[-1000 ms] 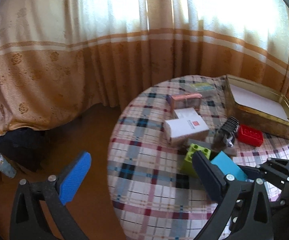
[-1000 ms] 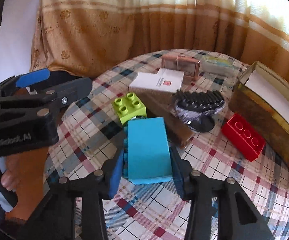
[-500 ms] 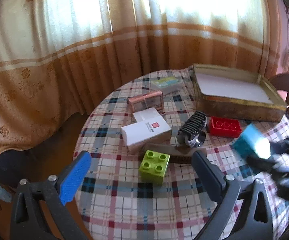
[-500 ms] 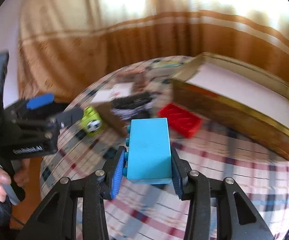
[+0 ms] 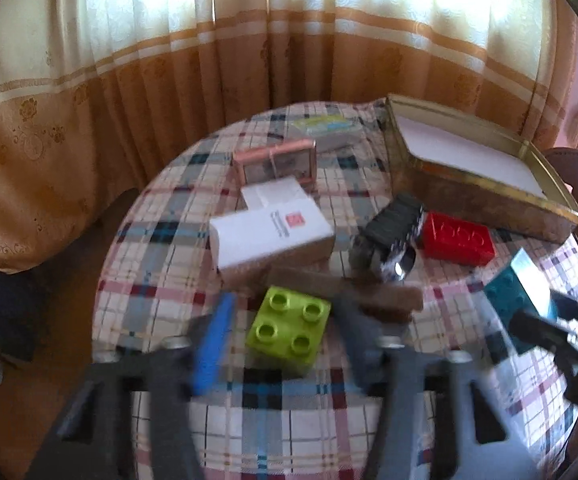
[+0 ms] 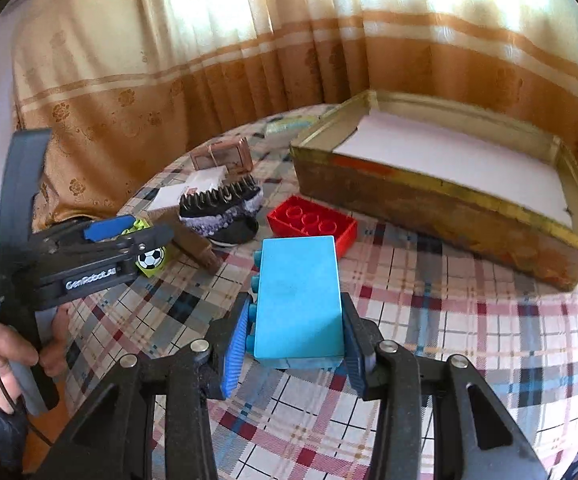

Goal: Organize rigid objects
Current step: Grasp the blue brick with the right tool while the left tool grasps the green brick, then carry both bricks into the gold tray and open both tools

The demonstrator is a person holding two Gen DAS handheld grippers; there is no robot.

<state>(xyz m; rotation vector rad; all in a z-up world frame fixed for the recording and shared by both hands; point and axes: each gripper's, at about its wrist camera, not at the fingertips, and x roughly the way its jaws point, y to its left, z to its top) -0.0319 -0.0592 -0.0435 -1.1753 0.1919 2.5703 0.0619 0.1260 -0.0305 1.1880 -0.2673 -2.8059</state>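
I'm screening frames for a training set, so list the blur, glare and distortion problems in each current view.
Left wrist view: the left gripper is smeared by motion blur, the green brick between its fingers stays fairly sharp, the backlit curtain blows out. Right wrist view: mostly crisp on the right gripper and blue block; same window glare, fisheye bending at the edges.

"GenRobot.AI" in white on the left hand-held gripper [image 6: 145, 236].

Sunlit tan curtains [image 5: 137, 92] hang behind a plaid-clothed table [image 5: 273, 432].
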